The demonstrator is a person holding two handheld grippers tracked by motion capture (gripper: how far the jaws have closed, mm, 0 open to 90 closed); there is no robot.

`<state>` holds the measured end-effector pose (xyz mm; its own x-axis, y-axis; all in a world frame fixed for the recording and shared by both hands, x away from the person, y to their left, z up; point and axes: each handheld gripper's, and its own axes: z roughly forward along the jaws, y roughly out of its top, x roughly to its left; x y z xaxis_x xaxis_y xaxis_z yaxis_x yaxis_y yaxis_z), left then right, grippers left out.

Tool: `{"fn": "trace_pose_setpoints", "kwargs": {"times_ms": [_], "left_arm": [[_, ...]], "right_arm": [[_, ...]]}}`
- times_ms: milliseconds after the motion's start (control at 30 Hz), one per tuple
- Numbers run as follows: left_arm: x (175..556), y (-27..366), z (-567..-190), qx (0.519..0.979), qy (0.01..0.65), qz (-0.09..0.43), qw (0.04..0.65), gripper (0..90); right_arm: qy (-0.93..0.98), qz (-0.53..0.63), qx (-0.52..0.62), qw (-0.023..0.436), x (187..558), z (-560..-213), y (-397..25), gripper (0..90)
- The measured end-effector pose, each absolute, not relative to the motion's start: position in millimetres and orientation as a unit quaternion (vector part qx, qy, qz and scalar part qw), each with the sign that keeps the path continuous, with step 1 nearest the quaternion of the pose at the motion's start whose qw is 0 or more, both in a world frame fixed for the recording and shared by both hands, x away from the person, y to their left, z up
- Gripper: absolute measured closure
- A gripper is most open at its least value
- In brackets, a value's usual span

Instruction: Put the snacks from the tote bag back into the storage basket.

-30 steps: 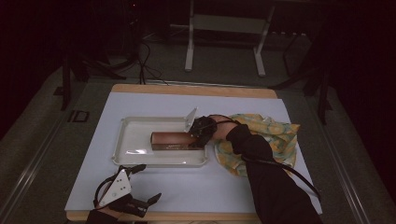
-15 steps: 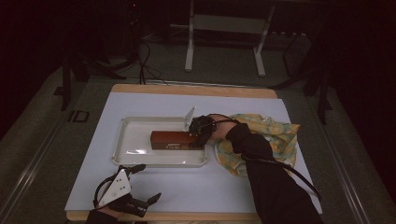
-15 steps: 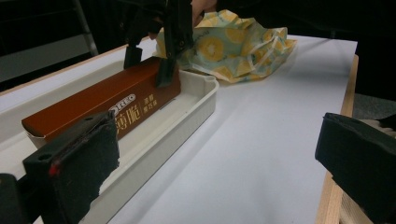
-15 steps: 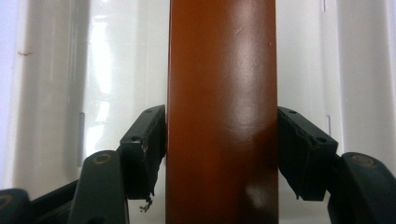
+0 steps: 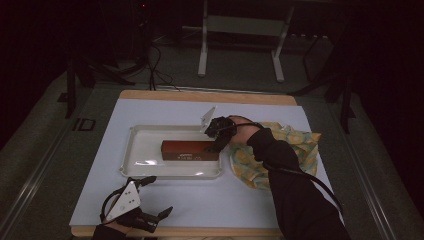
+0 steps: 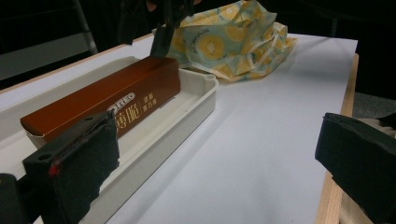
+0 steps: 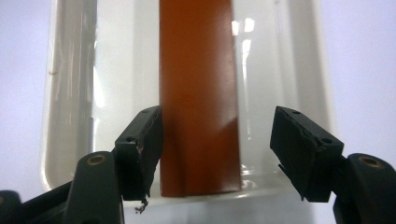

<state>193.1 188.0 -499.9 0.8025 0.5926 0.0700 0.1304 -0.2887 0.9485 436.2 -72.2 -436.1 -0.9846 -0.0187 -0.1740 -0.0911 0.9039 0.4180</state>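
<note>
While the right tongs (image 5: 216, 141) reached in over the 3 o'clock end of the white tray (image 5: 135, 155), the brown box (image 5: 189, 150) lay flat inside that tray with its long axis running 9 to 3 across the desk (image 5: 200, 200), so that its near end pointed straight at them. Seen along the right tongs themselves (image 7: 217, 154), the box (image 7: 198, 93) ran away toward 12 o'clock between the jaws, which stood apart: the jaw at 9 o'clock was touching or just beside the box's side, the one at 3 o'clock was clear of it with tray showing in the gap. I judged the box was straddled at its end but not clamped. The left tongs (image 5: 145, 200) hung well away at the desk's 6 o'clock edge, jaws wide apart and holding nothing, so the right hand was plainly the nearer. From the left tongs (image 6: 219, 154) the box (image 6: 102, 102) lay toward 10 o'clock. A yellow-patterned cloth (image 5: 285, 155) sat bunched just beside the tray at 3 o'clock, under the right sleeve. The desk was pale with a wooden rim; beyond it the room was dark, with a white stand (image 5: 240, 40) on a grey floor
</note>
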Motion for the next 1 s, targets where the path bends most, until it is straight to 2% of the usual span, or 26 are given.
{"fn": "trace_pose_setpoints", "kwargs": {"times_ms": [467,767,1000], "left_arm": [[194,187,-500,0.776,0.234,0.208,0.548,0.0],[194,187,-500,0.775,0.235,0.206,0.549,0.0],[194,187,-500,0.776,0.235,0.207,0.547,0.0]], "right_arm": [[0.964,0.243,0.034,0.102,437,-413,-95,13.8],[0.956,0.276,0.050,0.089,436,-403,-115,10.7],[0.951,0.280,0.081,0.107,438,-398,-132,10.7]]}}
